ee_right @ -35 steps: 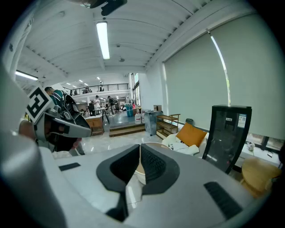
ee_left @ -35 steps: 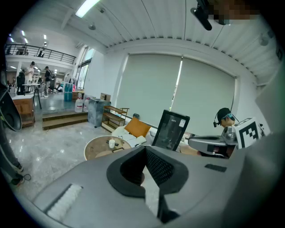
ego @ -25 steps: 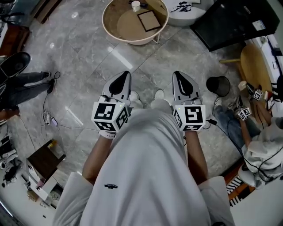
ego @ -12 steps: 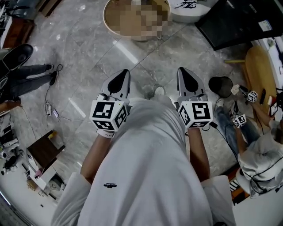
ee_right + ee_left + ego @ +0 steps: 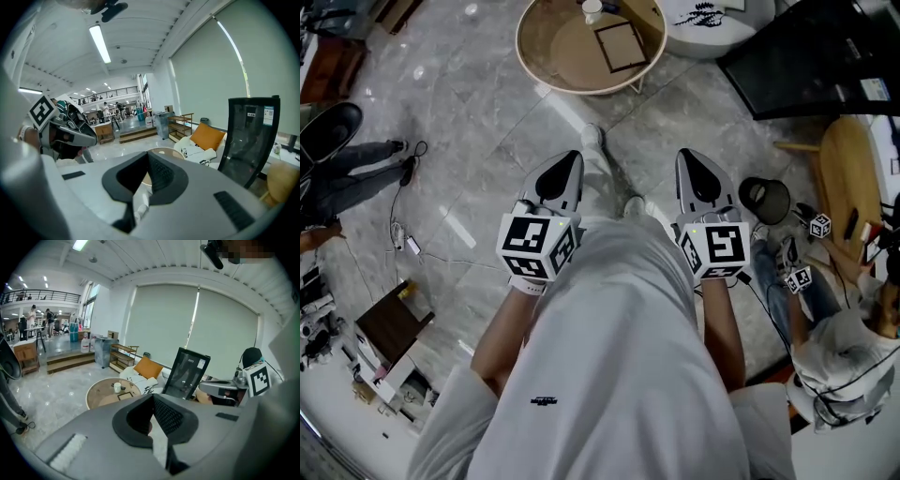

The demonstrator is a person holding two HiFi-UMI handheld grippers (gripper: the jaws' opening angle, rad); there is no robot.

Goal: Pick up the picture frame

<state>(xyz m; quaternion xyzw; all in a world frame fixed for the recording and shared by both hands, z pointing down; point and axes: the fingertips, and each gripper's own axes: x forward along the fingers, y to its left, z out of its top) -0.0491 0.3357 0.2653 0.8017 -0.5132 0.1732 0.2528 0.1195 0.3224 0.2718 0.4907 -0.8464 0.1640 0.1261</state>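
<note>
Both pairs of jaws are clenched on nothing. Our left gripper (image 5: 566, 161) and right gripper (image 5: 694, 159) sit side by side in front of us and point forward over the grey marble floor (image 5: 478, 103). Each gripper's own view shows its two dark pads meeting at the tip, with no object between them.

The picture frame (image 5: 620, 46), dark-edged and square, lies flat on the round wooden table (image 5: 534, 66) ahead of us, towards its right half. A white cup (image 5: 592, 10) stands near the table's far edge, apart from the frame. The left gripper view shows the same layout, with the frame (image 5: 123, 396) nearer to us than the cup (image 5: 117, 387). The table is well apart from both grippers, so we judge the step in hand to be the approach.

To do it well, we would stop close enough to reach without stretching and spread one pair of jaws before lowering them. The right gripper looks handier, given the frame's side. A flat frame offers only a thin rail, so we would come in low over the table's raised lip. We would then pinch one side bar squarely and stay clear of the cup.
</note>
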